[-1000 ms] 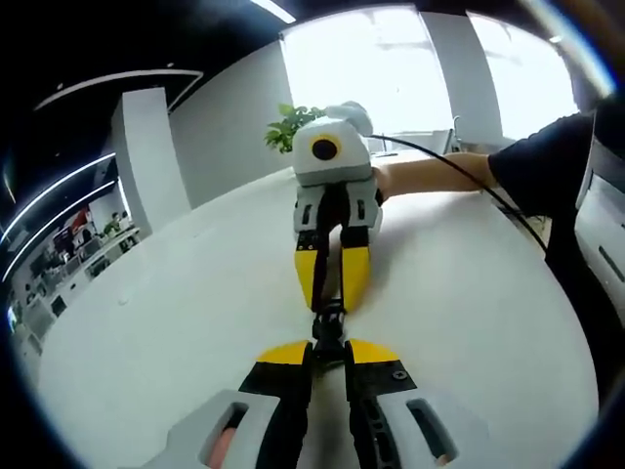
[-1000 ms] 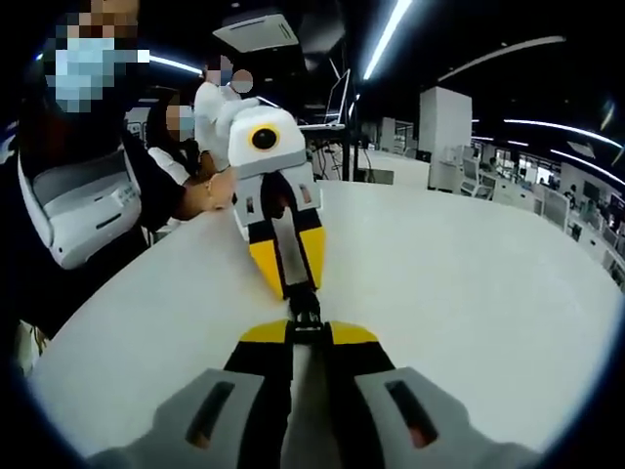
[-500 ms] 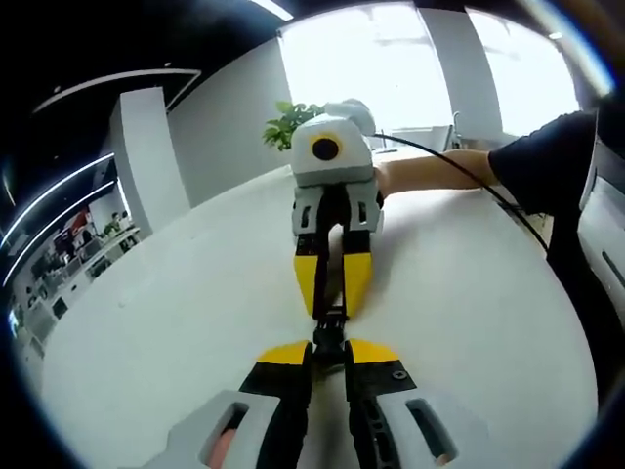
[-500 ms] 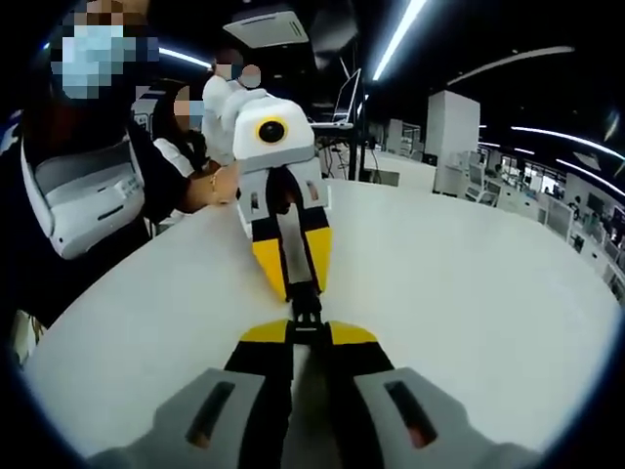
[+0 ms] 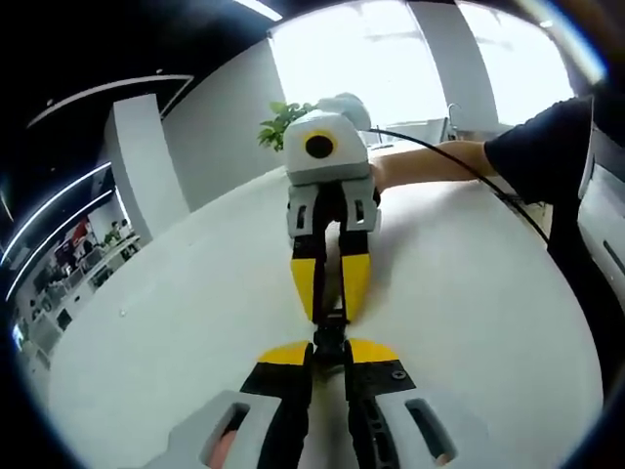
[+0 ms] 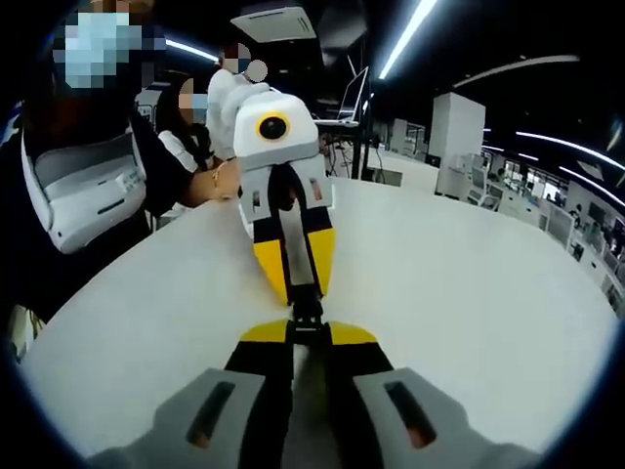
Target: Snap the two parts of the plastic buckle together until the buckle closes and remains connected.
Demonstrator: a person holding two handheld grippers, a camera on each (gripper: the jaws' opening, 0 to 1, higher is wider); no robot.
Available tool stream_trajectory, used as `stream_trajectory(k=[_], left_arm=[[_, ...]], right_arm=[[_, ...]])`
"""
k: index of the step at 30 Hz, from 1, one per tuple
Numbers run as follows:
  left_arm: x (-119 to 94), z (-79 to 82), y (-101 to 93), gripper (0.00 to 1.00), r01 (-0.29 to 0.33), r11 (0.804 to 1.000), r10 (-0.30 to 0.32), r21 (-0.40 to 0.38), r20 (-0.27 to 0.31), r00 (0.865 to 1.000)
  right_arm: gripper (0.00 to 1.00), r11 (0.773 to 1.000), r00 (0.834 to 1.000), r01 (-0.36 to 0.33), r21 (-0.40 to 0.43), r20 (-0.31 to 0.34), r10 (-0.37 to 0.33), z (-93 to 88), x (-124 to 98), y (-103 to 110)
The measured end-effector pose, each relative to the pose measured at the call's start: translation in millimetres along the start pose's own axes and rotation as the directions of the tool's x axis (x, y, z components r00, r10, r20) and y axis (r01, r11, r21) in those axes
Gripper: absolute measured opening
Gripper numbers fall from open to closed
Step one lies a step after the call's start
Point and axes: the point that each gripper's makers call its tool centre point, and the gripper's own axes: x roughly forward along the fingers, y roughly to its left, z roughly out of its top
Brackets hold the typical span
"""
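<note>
Buckle (image 5: 330, 330) parts sit between your two grippers, a small black piece pinched at the tips of both, held just above the white table (image 5: 176, 332). In the left gripper view your left gripper (image 5: 330, 354) has its yellow-tipped jaws pressed together on the near end of the buckle, and the right gripper (image 5: 329, 298) faces you from straight ahead, its jaws closed on the far end. In the right gripper view it is the mirror: your right gripper (image 6: 307, 332) clamps the buckle (image 6: 306, 308) at its own tips, and the left gripper (image 6: 294, 283) comes in nose to nose, gripping the other end. The two sets of tips almost touch, with only the black plastic between them. Whether the two halves are fully latched is too small and too hidden by the jaws to tell.

Around your tongs the tabletop is bare white on both sides. Beyond the right gripper in the left gripper view, your hand (image 5: 391, 174) and dark sleeve (image 5: 537, 147) reach in from the right, with a black cable (image 5: 459, 166) running along the arm, and a green plant (image 5: 278, 122) stands behind. In the right gripper view a person in a white vest (image 6: 83, 200) stands to the left of the tongs, with other people behind.
</note>
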Motion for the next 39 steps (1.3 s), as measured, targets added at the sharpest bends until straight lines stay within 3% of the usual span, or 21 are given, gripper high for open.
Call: stream_trajectory(k=[26, 27, 28, 29, 30, 34, 39], left_arm=[[3.1, 2.4, 1.5, 0.09, 0.021, 1.0, -0.022, 0.016, 0.032, 0.999], [4.0, 5.5, 0.1, 0.06, 0.032, 0.999, -0.034, 0.036, 0.048, 0.998], [5.6, 5.2, -2.9, 0.06, 0.024, 0.999, -0.025, 0.038, 0.032, 0.999], [2.0, 7.2, -2.7, 0.06, 0.01, 0.993, -0.011, 0.118, 0.007, 1.0], [0.8, 4.5, -7.6, 0.06, 0.02, 0.991, -0.018, 0.129, -0.013, 1.0], [4.4, 3.8, -4.4, 0.07, 0.021, 0.996, -0.022, 0.083, 0.012, 1.0], [2.8, 6.8, 0.9, 0.07, 0.014, 0.996, -0.015, 0.083, 0.01, 1.0]], right_arm=[[0.1, 0.999, 1.0, -0.028, -0.021, 0.005, 0.028, 1.4, 1.4, -3.1], [0.09, 0.999, 1.0, -0.031, -0.022, 0.004, 0.031, 1.7, 1.9, -2.8], [0.09, 0.999, 0.999, -0.042, -0.024, 0.009, 0.042, 3.5, 4.7, -0.6], [0.09, 0.999, 0.999, -0.042, -0.034, 0.006, 0.042, 6.7, 6.2, 3.8], [0.09, 0.998, 0.999, -0.042, -0.046, 0.004, 0.042, 7.5, 6.1, 6.2], [0.1, 0.998, 0.998, -0.058, -0.014, 0.022, 0.058, 7.8, 4.2, 14.5], [0.11, 0.999, 0.998, -0.054, -0.008, 0.017, 0.054, 7.8, 5.0, 15.6]])
